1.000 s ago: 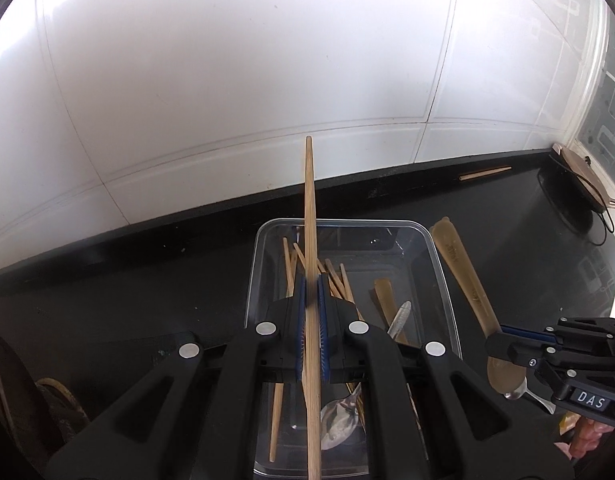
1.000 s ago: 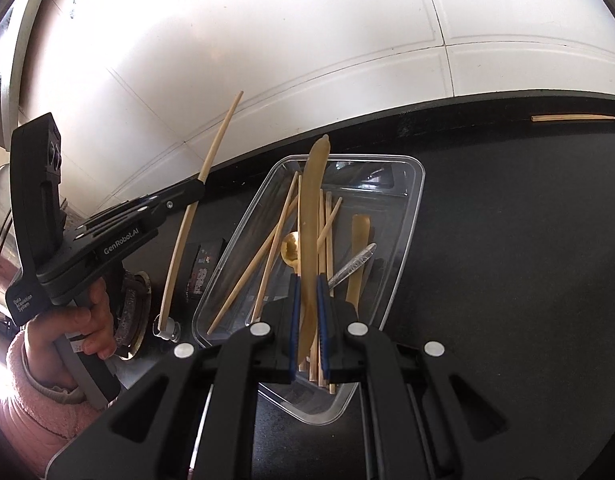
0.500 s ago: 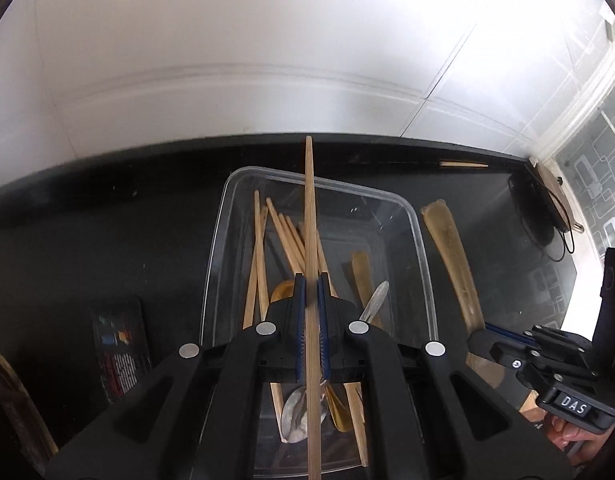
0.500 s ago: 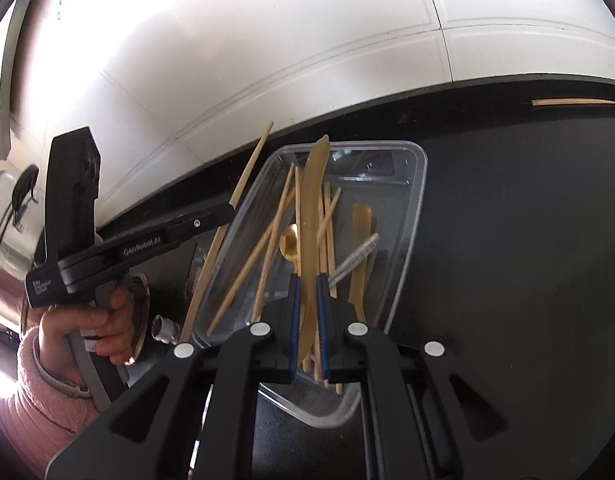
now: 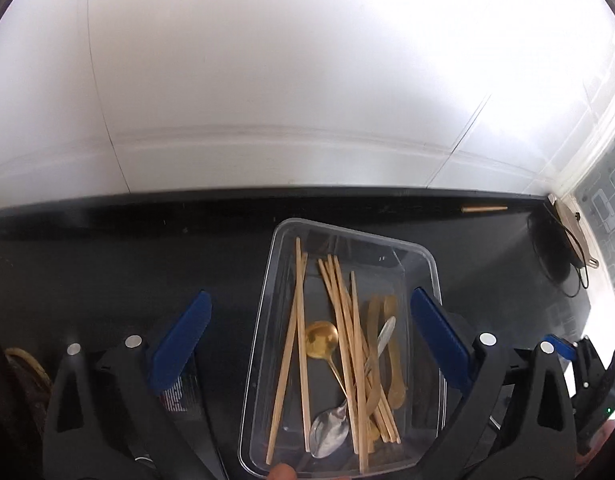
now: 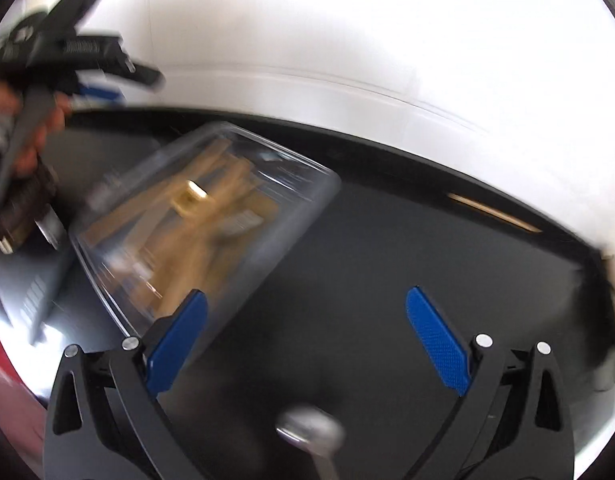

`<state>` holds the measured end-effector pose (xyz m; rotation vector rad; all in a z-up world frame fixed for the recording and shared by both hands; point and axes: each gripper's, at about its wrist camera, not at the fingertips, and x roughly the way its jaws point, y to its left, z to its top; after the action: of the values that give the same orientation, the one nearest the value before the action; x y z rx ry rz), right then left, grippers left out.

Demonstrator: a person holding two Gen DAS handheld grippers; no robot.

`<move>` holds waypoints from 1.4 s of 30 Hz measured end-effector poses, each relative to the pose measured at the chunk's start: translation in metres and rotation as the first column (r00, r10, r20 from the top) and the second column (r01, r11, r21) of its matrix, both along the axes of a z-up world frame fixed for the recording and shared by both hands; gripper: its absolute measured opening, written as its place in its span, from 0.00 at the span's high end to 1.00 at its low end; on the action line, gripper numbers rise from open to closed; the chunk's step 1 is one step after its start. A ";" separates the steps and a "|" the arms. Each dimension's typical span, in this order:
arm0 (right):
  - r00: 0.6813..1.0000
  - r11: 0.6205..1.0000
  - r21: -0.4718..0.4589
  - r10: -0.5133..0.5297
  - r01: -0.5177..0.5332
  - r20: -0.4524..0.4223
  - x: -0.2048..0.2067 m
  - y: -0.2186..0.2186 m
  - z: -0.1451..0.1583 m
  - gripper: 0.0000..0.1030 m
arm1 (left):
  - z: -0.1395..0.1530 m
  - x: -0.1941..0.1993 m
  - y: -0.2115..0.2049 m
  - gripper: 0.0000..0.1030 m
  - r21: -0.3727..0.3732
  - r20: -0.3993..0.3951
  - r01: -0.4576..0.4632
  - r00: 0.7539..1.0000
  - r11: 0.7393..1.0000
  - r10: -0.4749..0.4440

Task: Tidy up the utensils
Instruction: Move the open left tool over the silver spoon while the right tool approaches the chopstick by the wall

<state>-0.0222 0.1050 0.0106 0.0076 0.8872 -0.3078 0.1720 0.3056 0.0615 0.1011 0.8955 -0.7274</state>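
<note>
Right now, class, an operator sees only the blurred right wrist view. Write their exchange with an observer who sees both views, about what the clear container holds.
Operator: In the clear container I make out one gold blur. Is there any other spoon?
Observer: Yes. Besides the gold spoon, a silver spoon lies at the near end.
Operator: How do the chopsticks lie?
Observer: Lengthwise in the container, some crossing over the spoon handles.
Operator: Is anything at the rim?
Observer: A fingertip shows at the near rim; I cannot tell whether it touches.
</note>
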 end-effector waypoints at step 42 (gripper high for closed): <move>0.784 0.761 0.190 0.603 -0.620 0.144 0.007 -0.400 -0.033 0.07 | -0.071 -0.241 -0.121 0.06 0.091 -0.309 -0.430 0.845 0.898 0.436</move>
<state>-0.0155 -0.2954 -0.0228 -0.0591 0.7989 0.4157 -0.0686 0.1842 -0.0095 -0.2093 1.1893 -0.3102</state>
